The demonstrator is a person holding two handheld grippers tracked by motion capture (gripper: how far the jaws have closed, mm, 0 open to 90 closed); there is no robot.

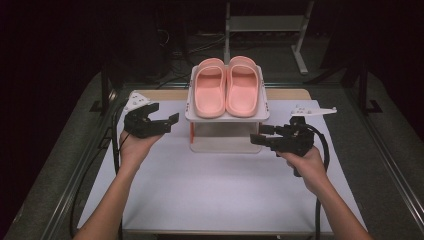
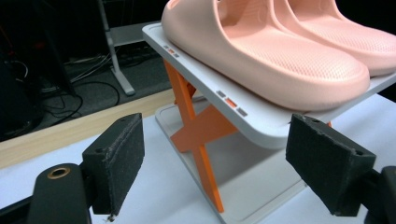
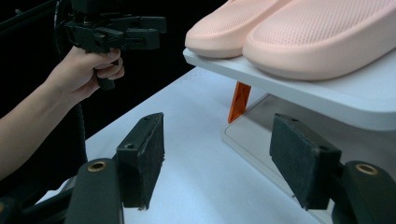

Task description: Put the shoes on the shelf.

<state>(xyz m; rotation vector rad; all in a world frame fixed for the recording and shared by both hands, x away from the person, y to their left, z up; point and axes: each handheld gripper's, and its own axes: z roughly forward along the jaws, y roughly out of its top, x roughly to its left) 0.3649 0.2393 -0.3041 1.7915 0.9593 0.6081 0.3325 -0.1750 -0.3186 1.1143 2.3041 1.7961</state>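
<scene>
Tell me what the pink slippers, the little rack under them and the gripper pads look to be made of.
Pink slippers: likely soft moulded foam or rubber, matte, with a fine dimpled footbed. Rack: shelf looks like smooth white plastic or coated board; its orange cross brace looks like plastic. Pads of the left hand-held gripper: black, rough, frayed-edged, probably foam or rubber.

Table [image 1: 215, 195]: white top, wooden strip along far edge [image 1: 165, 94], lit brightly from above. Room around table dark, near black. Grey floor [image 1: 65, 150] on both sides of table, dim. Metal rails [image 1: 395, 165] run along floor right and left of table. Beyond table's far edge: grey metal frame [image 1: 265, 25] with two legs and crossbar, standing on floor. Left of frame, black cables [image 1: 185, 50] tangled on floor. Dark posts [image 1: 105, 85] near table's far corners. Walls not discernible.
</scene>
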